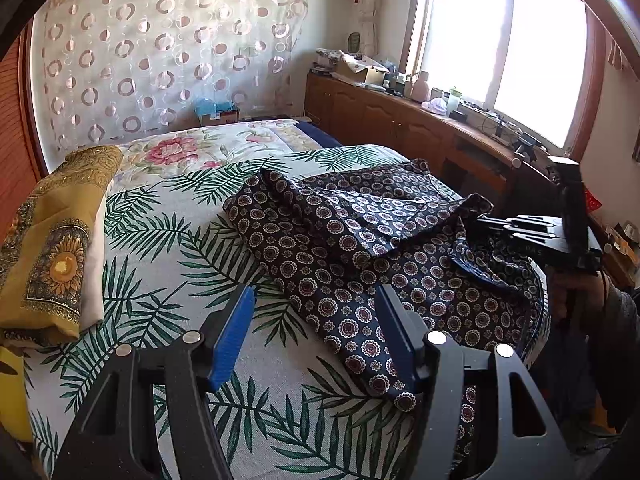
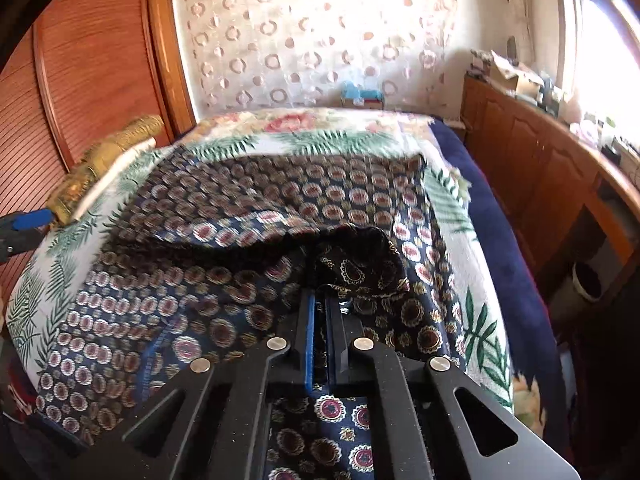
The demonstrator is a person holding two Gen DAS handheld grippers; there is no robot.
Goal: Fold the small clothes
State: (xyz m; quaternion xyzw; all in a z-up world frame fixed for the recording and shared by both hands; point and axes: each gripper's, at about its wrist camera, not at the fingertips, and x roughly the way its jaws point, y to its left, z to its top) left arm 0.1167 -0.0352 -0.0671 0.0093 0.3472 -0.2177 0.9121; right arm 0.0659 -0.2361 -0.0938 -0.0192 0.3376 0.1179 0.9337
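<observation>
A dark navy garment [image 1: 360, 232] with round flower medallions lies crumpled on the bed [image 1: 176, 240], which has a leaf-print cover. My left gripper [image 1: 316, 294] hangs open just above the garment's near left corner, its blue pads [image 1: 234, 340] apart with only a strip of cloth below them. At the garment's right edge my right gripper [image 1: 484, 222] is shut on a raised fold of the fabric. In the right wrist view its jaws [image 2: 318, 296] are pressed together with the garment [image 2: 240, 208] bunched at their tips. The left gripper [image 2: 28, 220] shows at the far left edge.
A folded yellow cloth [image 1: 60, 248] with a sunflower print lies on the bed's left side. A long wooden cabinet [image 1: 400, 120] crowded with items runs under the window on the right. A wooden wardrobe [image 2: 80, 80] stands to the left. A person's hand [image 1: 580, 292] holds the right gripper.
</observation>
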